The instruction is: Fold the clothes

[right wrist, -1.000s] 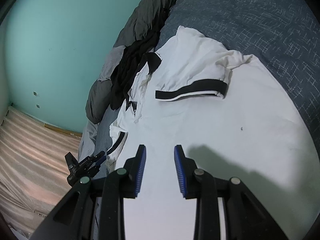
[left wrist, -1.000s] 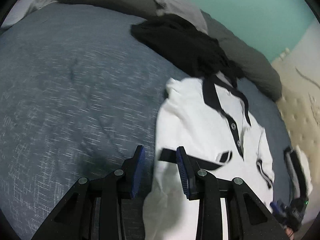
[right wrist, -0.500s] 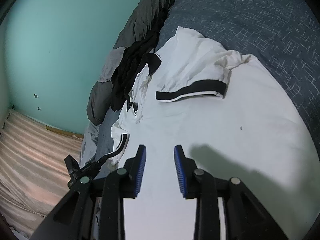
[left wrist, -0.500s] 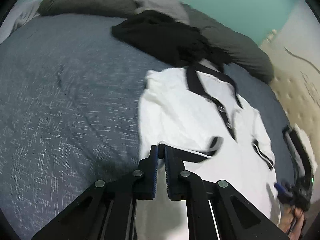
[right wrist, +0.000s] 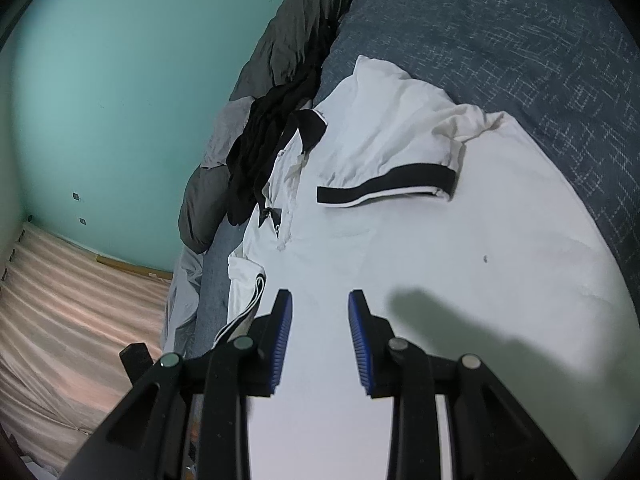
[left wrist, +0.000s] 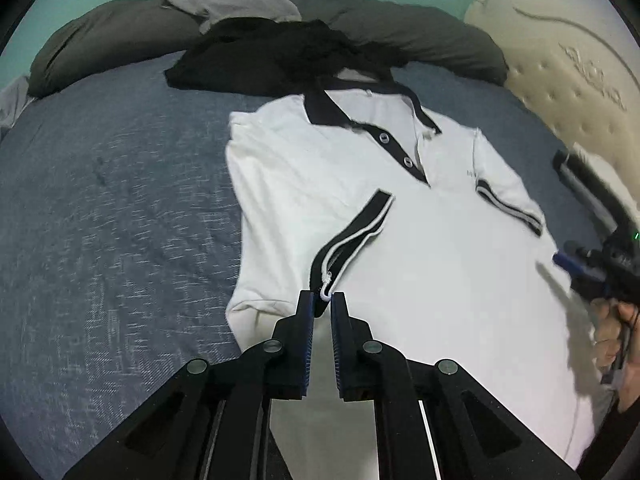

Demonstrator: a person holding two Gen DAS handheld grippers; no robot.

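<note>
1. Right now my left gripper (left wrist: 322,297) has its jaws pinched on the black-and-white cuff of the sleeve (left wrist: 352,236); they have just been closing, and the cuff edge sits bunched between the blue pads.
2. That sleeve is folded inward across the chest of the white polo shirt (left wrist: 420,272), which lies face up on the blue-grey bed (left wrist: 112,208), collar toward the far end.
3. My right gripper (right wrist: 320,300) hangs over the lower body of the shirt with its jaws spread apart and only bare white fabric showing between them.
4. From the left wrist view I can see the right gripper at the shirt's far edge, with the person's hand (left wrist: 612,340) around its handle.
5. The other sleeve (left wrist: 508,204) lies out flat beside the placket, its striped cuff toward the edge of the bed.
6. Just past the collar a black garment (left wrist: 276,60) is heaped, touching the shirt's neckline, with grey pillows (left wrist: 420,36) behind it against the teal wall (right wrist: 112,80).
</note>
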